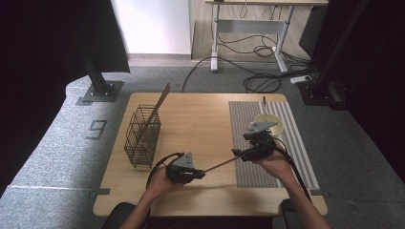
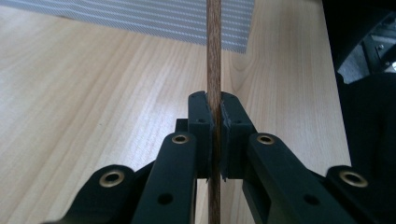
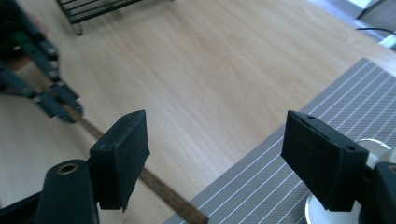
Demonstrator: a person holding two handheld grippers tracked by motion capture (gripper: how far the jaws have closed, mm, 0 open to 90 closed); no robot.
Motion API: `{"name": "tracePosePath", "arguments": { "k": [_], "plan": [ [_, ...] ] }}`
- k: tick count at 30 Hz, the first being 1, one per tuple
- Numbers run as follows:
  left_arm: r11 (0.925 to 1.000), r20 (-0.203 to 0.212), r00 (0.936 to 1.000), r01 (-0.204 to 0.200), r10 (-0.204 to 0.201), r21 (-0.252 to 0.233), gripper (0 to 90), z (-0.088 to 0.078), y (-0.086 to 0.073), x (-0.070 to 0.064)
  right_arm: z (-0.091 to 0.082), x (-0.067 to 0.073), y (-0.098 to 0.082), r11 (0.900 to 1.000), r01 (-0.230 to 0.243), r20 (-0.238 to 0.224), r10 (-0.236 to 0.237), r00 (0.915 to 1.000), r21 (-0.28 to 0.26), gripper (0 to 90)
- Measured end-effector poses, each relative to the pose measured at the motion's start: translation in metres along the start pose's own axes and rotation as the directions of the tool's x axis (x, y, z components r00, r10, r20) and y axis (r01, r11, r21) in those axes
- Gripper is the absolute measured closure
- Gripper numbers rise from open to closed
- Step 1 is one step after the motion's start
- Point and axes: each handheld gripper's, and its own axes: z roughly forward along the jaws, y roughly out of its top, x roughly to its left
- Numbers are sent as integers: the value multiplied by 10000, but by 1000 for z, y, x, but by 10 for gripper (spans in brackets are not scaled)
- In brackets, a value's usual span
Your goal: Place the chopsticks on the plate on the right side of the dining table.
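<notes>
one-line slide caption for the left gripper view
Left claw clamped shut on a wooden stick above the light wood table.

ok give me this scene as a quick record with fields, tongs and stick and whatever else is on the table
left tongs: shut on the wooden stick
right tongs: open, nothing between the jaws, above the stick's far end at the mat's edge
wooden stick: slanting from the left tongs toward the striped grey mat
wire basket: on the table's left side, a second stick leaning out of it
bowl: on the mat, a utensil handle standing up from it
table: light wood
</notes>
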Motion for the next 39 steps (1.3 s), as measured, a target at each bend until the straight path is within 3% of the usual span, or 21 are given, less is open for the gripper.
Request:
{"name": "tracePosePath", "arguments": {
  "k": [4, 10, 14, 16, 18, 19, 20, 21, 25, 29, 31, 37, 39],
  "plan": [
    [9995, 185, 9998, -80, 74, 293, 850, 3, 0, -2, 2, 8, -5, 9985, 300, -528, -276, 9982, 452, 222],
    [9964, 400, 9991, -193, 160, 823, 850, 7, 1, -2, 12, 21, -17, 9917, 745, -1428, -592, 9880, 1047, 220],
    [9933, 592, 9981, -241, 175, 1134, 850, 10, 2, -5, 23, 34, -24, 9755, 1476, -1777, -1181, 9770, 1634, 287],
    [9923, 635, 9977, -294, 218, 1206, 850, 11, 2, -6, 26, 36, -26, 9718, 1594, -1843, -1269, 9746, 1740, 308],
    [9907, 696, 9972, -364, 274, 1308, 850, 13, 3, -7, 34, 44, -28, 9574, 2070, -2053, -1653, 9646, 2016, 365],
    [9900, 743, 9968, -384, 285, 1354, 850, 14, 3, -7, 34, 44, -28, 9574, 2070, -2053, -1653, 9646, 2016, 365],
    [9895, 768, 9966, -407, 302, 1390, 850, 15, 3, -8, 38, 48, -30, 9483, 2323, -2164, -1855, 9585, 2162, 405],
    [9882, 812, 9961, -450, 334, 1467, 850, 16, 3, -8, 38, 48, -30, 9483, 2323, -2164, -1855, 9585, 2162, 405],
    [9876, 896, 9954, -465, 333, 1501, 850, 17, 3, -9, 46, 54, -33, 9272, 2688, -2288, -2111, 9503, 2610, 531],
    [9872, 960, 9947, -515, 373, 1509, 850, 18, 3, -10, 47, 56, -34, 9174, 2839, -2325, -2223, 9468, 2788, 601],
    [9872, 1015, 9941, -530, 379, 1506, 850, 19, 3, -10, 48, 57, -34, 9101, 3014, -2412, -2363, 9413, 2845, 658],
    [9870, 913, 9952, -492, 355, 1530, 844, 19, 3, -10, 49, 57, -35, 9041, 3088, -2514, -2382, 9381, 2954, 700],
    [9879, 898, 9955, -426, 294, 1489, 828, 19, 2, -8, 49, 57, -35, 9019, 3175, -2719, -2398, 9320, 2930, 726]
  ]
}}
